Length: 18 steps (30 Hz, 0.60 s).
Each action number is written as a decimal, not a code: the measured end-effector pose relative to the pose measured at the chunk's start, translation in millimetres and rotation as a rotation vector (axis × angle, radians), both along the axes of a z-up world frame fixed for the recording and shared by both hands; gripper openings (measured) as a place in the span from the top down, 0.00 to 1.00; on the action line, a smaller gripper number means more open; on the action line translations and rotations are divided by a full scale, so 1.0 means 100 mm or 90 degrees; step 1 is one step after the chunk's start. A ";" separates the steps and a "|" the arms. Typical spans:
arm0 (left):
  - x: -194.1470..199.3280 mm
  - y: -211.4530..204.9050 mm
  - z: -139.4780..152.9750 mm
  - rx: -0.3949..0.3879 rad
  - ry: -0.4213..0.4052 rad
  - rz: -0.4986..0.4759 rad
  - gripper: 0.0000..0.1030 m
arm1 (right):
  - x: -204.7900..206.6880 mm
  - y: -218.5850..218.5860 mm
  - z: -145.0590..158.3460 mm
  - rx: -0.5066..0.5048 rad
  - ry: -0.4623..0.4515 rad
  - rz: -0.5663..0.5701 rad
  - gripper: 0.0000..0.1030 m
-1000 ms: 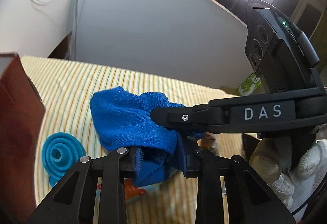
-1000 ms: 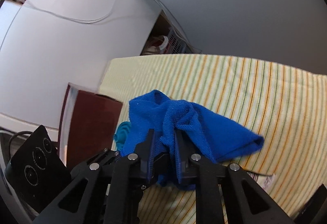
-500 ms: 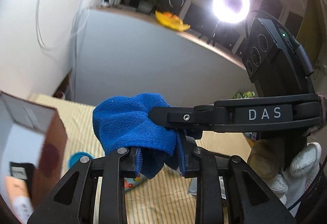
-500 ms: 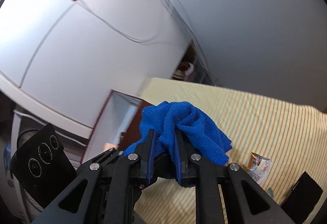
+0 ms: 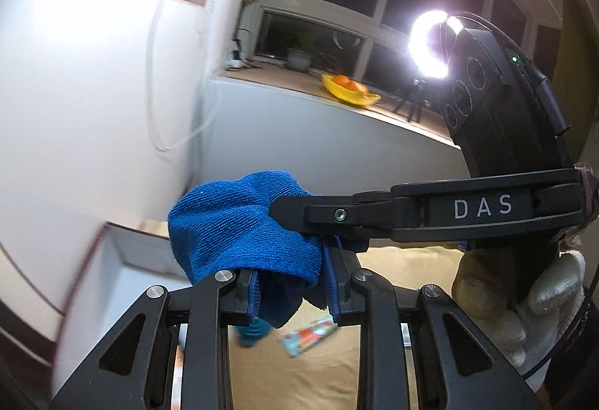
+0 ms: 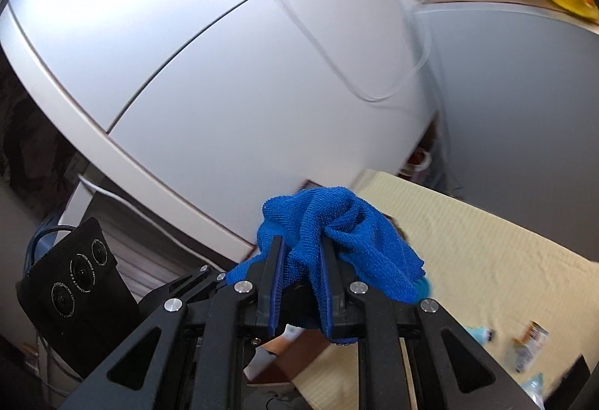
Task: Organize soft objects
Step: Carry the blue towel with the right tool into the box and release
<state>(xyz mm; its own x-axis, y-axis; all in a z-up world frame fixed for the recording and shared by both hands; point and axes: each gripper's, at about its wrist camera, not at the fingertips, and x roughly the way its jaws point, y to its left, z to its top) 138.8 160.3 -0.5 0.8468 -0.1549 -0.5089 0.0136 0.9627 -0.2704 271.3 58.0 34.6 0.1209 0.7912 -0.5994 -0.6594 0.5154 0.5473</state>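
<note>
Behind everything stand pale cabinet doors (image 6: 209,80) and, to the right, a windowsill with a yellow bowl of oranges (image 5: 350,91) and a glaring ring light (image 5: 430,46). Below them lies a table under a yellowish striped cloth (image 6: 498,260).

Far left in the left wrist view, an open box (image 5: 123,260) with dark red walls and a pale inside sits on the table, blurred. Just right of it, the blue towel (image 5: 243,230) hangs bunched in the air, clear of the cloth. The left gripper (image 5: 290,284) has its jaws closed part-way on the towel's lower folds. From the right, the right gripper (image 5: 295,211) reaches across and pinches the upper bunch; in its own view the right gripper (image 6: 301,273) is nearly closed with the blue towel (image 6: 337,237) pressed between its pads. A gloved right hand (image 5: 524,301) holds that tool.

Under the towel, on the cloth, lie a teal object (image 5: 252,333) and a small colourful packet (image 5: 310,333); further right, other small items (image 6: 524,342) are too blurred to name.

By my reading, the task is midway for this piece: the towel is lifted and held by both tools, seemingly near or over the box, but not yet set down anywhere. Placing and releasing it remain, and whether other soft things wait is unclear.
</note>
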 end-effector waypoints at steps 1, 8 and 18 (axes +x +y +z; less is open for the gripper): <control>-0.02 0.07 0.00 0.002 0.002 0.010 0.76 | -0.01 0.08 0.02 0.003 0.000 0.008 0.85; 0.07 0.51 -0.15 -0.001 0.029 0.052 0.76 | 0.03 0.67 -0.05 -0.004 0.002 0.050 0.85; 0.41 0.72 -0.63 0.002 0.109 0.075 0.76 | 0.34 1.06 -0.59 -0.029 0.073 0.054 0.85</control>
